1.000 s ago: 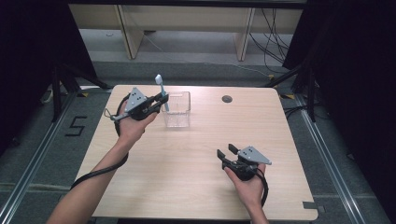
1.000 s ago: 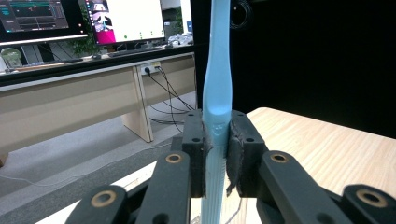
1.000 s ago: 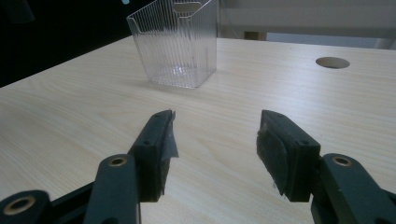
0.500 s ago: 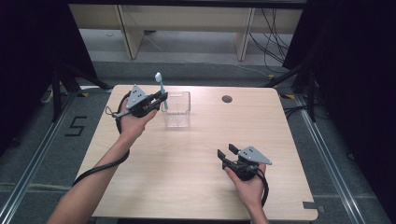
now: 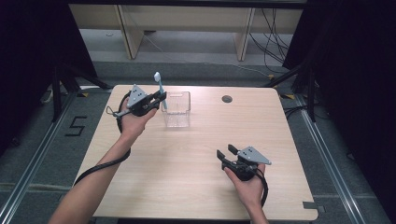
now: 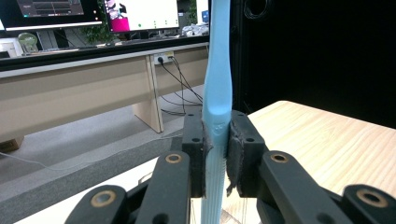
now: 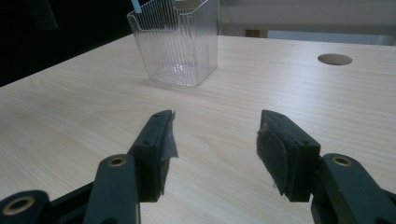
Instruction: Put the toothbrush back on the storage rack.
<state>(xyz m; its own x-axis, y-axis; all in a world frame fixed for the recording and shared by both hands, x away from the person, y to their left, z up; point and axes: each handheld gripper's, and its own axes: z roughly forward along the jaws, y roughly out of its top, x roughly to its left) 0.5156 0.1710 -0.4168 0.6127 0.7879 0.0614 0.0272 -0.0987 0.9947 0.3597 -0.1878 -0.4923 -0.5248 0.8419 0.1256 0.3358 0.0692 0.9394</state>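
Pale wood-grain table (image 5: 187, 177). Left gripper (image 5: 161, 99) clamps a light-blue plastic toothbrush (image 6: 216, 100) upright, just beside the clear ribbed plastic holder (image 5: 177, 109). Right gripper (image 5: 225, 155), jaws apart, holds nothing, resting near the table's front.

one toothbrush (image 5: 159, 88), one clear container (image 5: 177, 108), two claws (image 5: 160, 98) (image 5: 225, 151)
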